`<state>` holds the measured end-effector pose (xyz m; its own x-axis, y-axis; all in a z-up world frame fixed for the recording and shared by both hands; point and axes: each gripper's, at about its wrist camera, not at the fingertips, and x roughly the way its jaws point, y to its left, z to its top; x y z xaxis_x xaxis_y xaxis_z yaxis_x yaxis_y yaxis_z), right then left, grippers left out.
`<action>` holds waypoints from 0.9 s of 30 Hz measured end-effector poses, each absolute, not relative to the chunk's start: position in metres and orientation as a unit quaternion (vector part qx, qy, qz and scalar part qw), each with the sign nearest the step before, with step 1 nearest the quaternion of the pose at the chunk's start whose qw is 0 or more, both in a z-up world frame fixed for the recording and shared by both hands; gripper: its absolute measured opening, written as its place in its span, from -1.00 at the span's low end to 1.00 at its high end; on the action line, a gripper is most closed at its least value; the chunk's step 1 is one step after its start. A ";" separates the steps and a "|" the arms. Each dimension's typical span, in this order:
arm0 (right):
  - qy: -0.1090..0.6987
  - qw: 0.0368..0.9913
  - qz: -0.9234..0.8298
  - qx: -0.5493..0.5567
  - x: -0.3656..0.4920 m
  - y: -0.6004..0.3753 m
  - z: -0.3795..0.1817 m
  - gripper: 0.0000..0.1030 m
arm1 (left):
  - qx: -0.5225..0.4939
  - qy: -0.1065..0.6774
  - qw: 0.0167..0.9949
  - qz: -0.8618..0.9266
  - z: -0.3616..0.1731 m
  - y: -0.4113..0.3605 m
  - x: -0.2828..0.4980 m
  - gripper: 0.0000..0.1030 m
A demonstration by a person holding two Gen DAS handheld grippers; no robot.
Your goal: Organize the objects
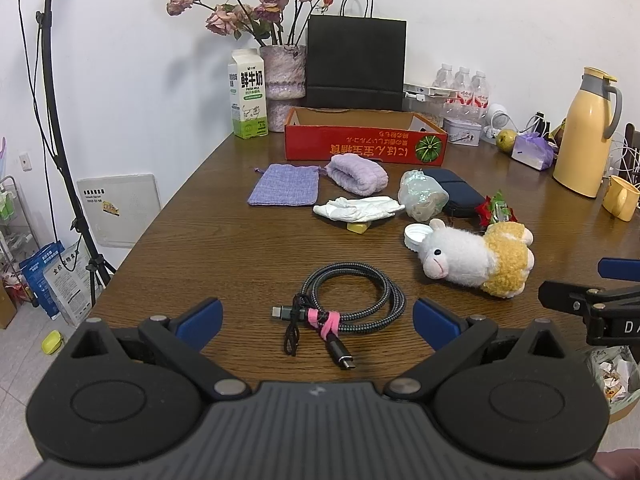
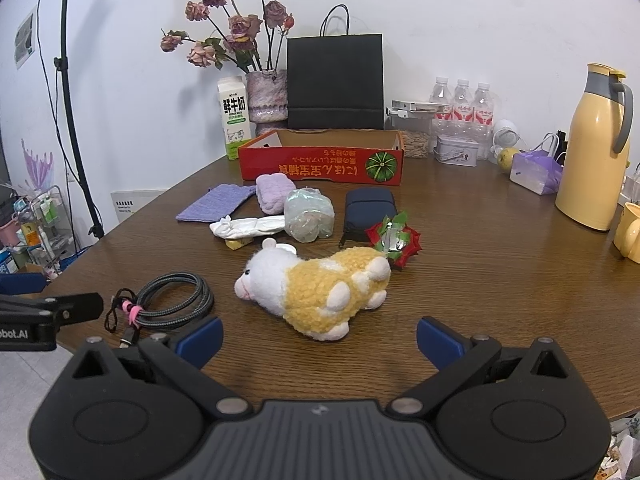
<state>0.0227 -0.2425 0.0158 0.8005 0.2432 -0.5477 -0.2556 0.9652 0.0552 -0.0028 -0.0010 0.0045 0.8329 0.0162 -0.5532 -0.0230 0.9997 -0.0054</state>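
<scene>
My left gripper [image 1: 318, 322] is open over the near table edge, its blue pads either side of a coiled braided cable [image 1: 348, 300] bound with a pink tie. My right gripper [image 2: 319, 338] is open too, just short of a white and yellow plush sheep [image 2: 320, 290] lying on its side. Farther back lie a purple pouch [image 1: 285, 190], a lilac fluffy cloth [image 1: 358, 174], a white glove [image 1: 358, 208], a clear crumpled bottle [image 2: 309, 216], a dark blue case [image 2: 370, 208] and a red flower ornament [image 2: 396, 242]. An open red cardboard box [image 1: 364, 146] stands behind them.
Along the wall stand a milk carton [image 1: 248, 94], a vase of dried roses [image 1: 282, 80], a black paper bag [image 1: 356, 62], water bottles [image 2: 462, 102] and a tin [image 2: 456, 150]. A yellow thermos jug [image 2: 596, 148] and yellow mug [image 1: 622, 198] are at the right. A light stand [image 1: 60, 120] rises at left.
</scene>
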 end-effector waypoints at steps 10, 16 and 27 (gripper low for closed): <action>0.279 0.950 0.134 -0.023 0.027 -0.246 0.011 1.00 | 0.002 0.294 0.956 0.007 0.001 -0.002 0.005 1.00; 0.275 0.951 0.135 -0.031 0.036 -0.251 0.006 1.00 | 0.003 0.294 0.956 0.012 -0.003 -0.002 0.015 1.00; 0.278 0.948 0.150 -0.037 0.061 -0.260 -0.012 1.00 | 0.026 0.306 0.952 -0.011 -0.017 -0.011 0.039 1.00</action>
